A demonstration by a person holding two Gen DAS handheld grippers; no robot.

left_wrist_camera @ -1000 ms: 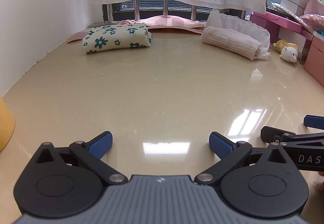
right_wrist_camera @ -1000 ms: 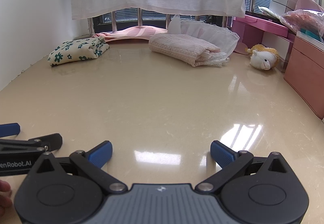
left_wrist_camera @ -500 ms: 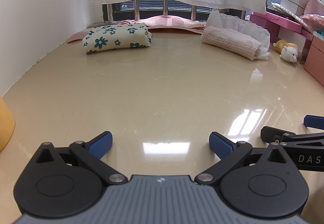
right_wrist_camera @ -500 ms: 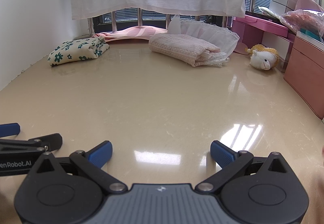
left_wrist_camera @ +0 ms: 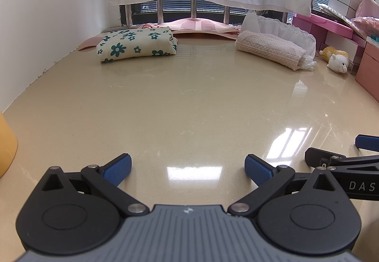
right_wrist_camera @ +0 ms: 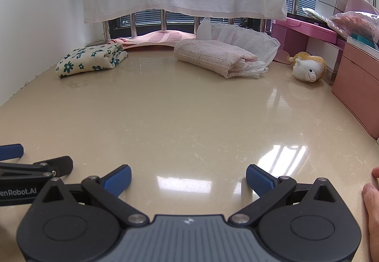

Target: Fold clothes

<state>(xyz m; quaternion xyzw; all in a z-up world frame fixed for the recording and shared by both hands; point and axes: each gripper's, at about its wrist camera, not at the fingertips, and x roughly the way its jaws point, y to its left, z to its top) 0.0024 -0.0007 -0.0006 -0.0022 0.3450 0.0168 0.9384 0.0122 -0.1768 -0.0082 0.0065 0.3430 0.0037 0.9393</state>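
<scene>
Between garments, by the look of it: left gripper [left_wrist_camera: 188,167] and right gripper [right_wrist_camera: 188,175] both low over the bare beige countertop [left_wrist_camera: 189,105], side by side, jaws spread wide, blue pads [left_wrist_camera: 118,168] with nothing between them. Nothing to fold within reach directly ahead of either tool. Far ahead and to the left of the left gripper, well apart from it, a floral folded cloth [left_wrist_camera: 136,45] already squared up near the wall; far ahead and slightly right, a cream knitted folded garment [left_wrist_camera: 270,51] with a white lace-trimmed piece [left_wrist_camera: 284,27] just behind it. Between and behind those, against the window bars, a pink garment [left_wrist_camera: 201,26] lying flat and spread, seemingly the only piece not yet folded, though hard to confirm from this low angle. Off to the far right, a plush sheep toy [right_wrist_camera: 308,69] beside pink drawers [right_wrist_camera: 357,77]; fingers [right_wrist_camera: 372,198] just visible at the right gripper's right edge. Likely next: a long reach forward with both tools, a pinch on the near hem of the pink piece, a drag toward the open middle of the countertop before any fold.
</scene>
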